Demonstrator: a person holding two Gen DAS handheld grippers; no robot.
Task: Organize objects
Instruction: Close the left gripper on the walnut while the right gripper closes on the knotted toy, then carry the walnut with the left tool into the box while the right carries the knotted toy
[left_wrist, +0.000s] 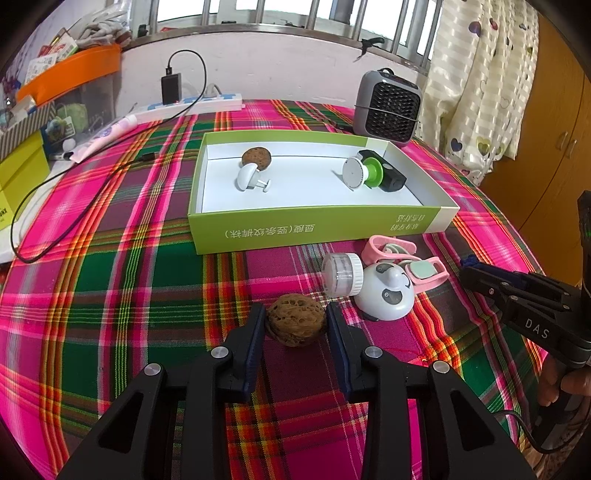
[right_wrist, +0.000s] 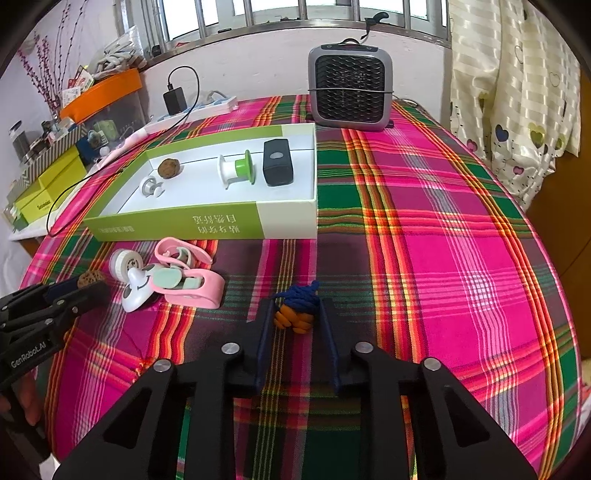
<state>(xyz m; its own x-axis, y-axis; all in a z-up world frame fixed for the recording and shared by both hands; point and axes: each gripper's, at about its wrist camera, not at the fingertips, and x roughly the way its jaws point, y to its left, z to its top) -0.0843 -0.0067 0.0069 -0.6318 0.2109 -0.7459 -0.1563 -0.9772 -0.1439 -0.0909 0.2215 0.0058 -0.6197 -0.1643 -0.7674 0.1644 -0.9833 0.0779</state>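
Observation:
In the left wrist view a brown wrinkled walnut (left_wrist: 295, 325) sits on the plaid cloth, and my left gripper (left_wrist: 296, 307) is shut on it, pads pressing both sides. In the right wrist view my right gripper (right_wrist: 296, 302) is shut on a blue-and-orange knotted cord charm (right_wrist: 295, 318). Behind them lies the green-and-white box (left_wrist: 314, 232), which holds a second walnut (left_wrist: 256, 158), a white mushroom-shaped piece (left_wrist: 248, 177), a white-and-green spool (left_wrist: 364, 172) and a small black case (left_wrist: 389, 177). Between box and grippers lie a pink clip (left_wrist: 391, 248), a white panda gadget (left_wrist: 388, 295) and a white round capsule (left_wrist: 341, 274).
A grey fan heater (left_wrist: 388, 107) stands behind the box at the back right. A power strip (left_wrist: 192, 103) with a black charger and a long cable runs along the back left. Boxes and an orange bin (left_wrist: 74, 74) crowd the left shelf. A curtain hangs at the right.

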